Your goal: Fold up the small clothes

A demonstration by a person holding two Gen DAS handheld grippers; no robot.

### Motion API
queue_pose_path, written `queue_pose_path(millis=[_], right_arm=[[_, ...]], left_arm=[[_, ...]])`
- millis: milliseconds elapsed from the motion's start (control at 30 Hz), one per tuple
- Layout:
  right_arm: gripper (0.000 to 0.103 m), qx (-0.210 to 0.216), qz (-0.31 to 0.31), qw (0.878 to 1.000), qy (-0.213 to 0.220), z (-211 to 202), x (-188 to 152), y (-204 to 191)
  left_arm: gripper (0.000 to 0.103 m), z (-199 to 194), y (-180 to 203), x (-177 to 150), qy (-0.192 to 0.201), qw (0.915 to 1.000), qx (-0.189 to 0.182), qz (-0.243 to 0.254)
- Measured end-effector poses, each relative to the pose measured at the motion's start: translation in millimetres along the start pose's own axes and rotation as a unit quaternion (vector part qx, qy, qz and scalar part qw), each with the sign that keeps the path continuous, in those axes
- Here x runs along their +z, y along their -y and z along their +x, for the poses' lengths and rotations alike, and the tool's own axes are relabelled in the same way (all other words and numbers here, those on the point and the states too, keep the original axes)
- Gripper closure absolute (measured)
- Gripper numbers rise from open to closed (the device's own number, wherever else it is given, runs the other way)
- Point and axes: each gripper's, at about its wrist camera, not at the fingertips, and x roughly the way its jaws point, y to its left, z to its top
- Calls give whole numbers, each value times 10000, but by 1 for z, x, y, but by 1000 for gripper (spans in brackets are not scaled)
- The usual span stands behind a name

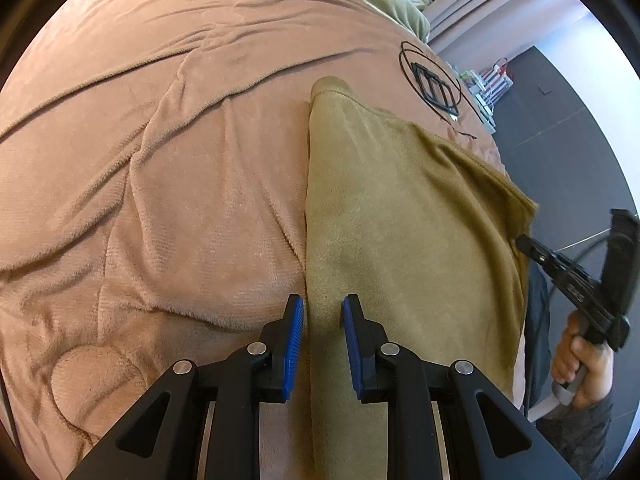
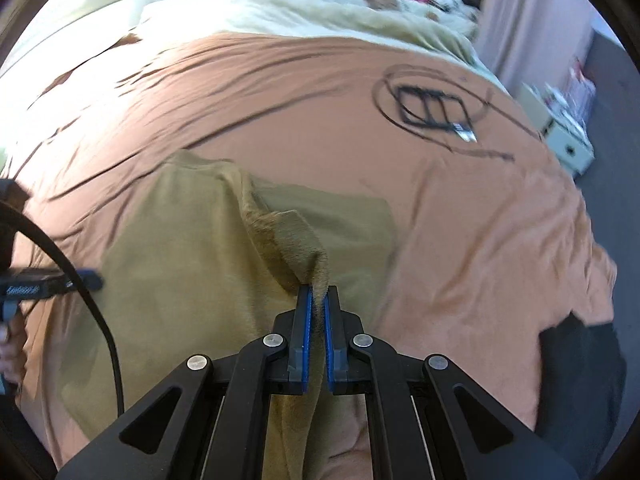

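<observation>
where the left wrist looks: a pinkish-brown blanket (image 1: 160, 184) covers the bed, with an olive-tan garment (image 1: 400, 220) spread on its right half.
left gripper (image 1: 322, 322): jaws apart, blue pads either side of the garment's left folded edge, cloth running between them without being pinched.
garment in this view: its left edge runs from near the pads to a far rounded corner; its right edge is lifted at the right side of the bed.
right gripper (image 1: 528, 245): seen at the right, a hand (image 1: 580, 364) on its handle, its tip at the garment's lifted right edge; from here i cannot tell how its jaws stand.
far right of bed: a black cable (image 1: 434, 80) coiled on the blanket.
where the right wrist looks: the same blanket (image 2: 460, 220), somewhat blurred.
right gripper (image 2: 316, 300): jaws closed on a fold of the garment (image 2: 180, 260), which rises as a ridge from the pads.
garment here: lying mostly left of centre, flat apart from the pinched ridge.
left gripper (image 2: 90, 279): at the left edge, tip over the garment.
far right: the cable (image 2: 430, 110).
</observation>
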Motion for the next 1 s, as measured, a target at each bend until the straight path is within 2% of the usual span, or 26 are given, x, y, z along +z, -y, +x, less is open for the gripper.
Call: queue_pose_path(millis=[33, 133, 167, 200, 233, 267, 300, 333, 433, 500, 633, 833, 1000], right_arm=[[101, -97, 105, 9999, -41, 5, -1, 5], [100, -894, 431, 9948, -237, 22, -2, 15], [100, -805, 555, 9948, -277, 24, -4, 19], [98, -541, 713, 9956, -270, 24, -5, 22], [88, -314, 847, 9956, -260, 24, -7, 24], [69, -172, 957, 9949, -254, 23, -9, 26], [58, -57, 1025, 9944, -231, 21, -11, 27], [43, 82, 1082, 9939, -182, 19, -13, 27], [42, 530, 1322, 9898, -87, 15, -18, 30], [42, 747, 1445, 9866, -94, 18, -21, 34], [42, 1247, 1597, 9791, -185, 26, -28, 45], [42, 1725, 1901, 9662, -221, 44, -34, 75], [51, 2033, 2056, 9570, -250, 64, -37, 94]], left_arm=[[81, 0, 0, 0, 2, 10000, 17, 12], [81, -2, 4, 1, 69, 9999, 100, 61], [81, -3, 5, 2, 93, 9999, 113, 78], [81, -5, 6, 3, 110, 9998, 123, 98], [81, -7, 7, 4, 142, 9998, 107, 111], [81, -8, 6, 4, 153, 9998, 94, 107], [81, -9, 6, 5, 162, 9998, 94, 105], [80, -10, 5, 6, 168, 9997, 109, 106], [75, -12, 2, 9, 176, 9997, 140, 50], [60, -13, 2, 11, 180, 9998, 108, 16], [59, -16, 7, 20, 209, 9995, 170, 173], [58, -4, 2, 38, 81, 9997, 120, 203], [58, 15, 0, 49, -126, 9998, -17, 182]])
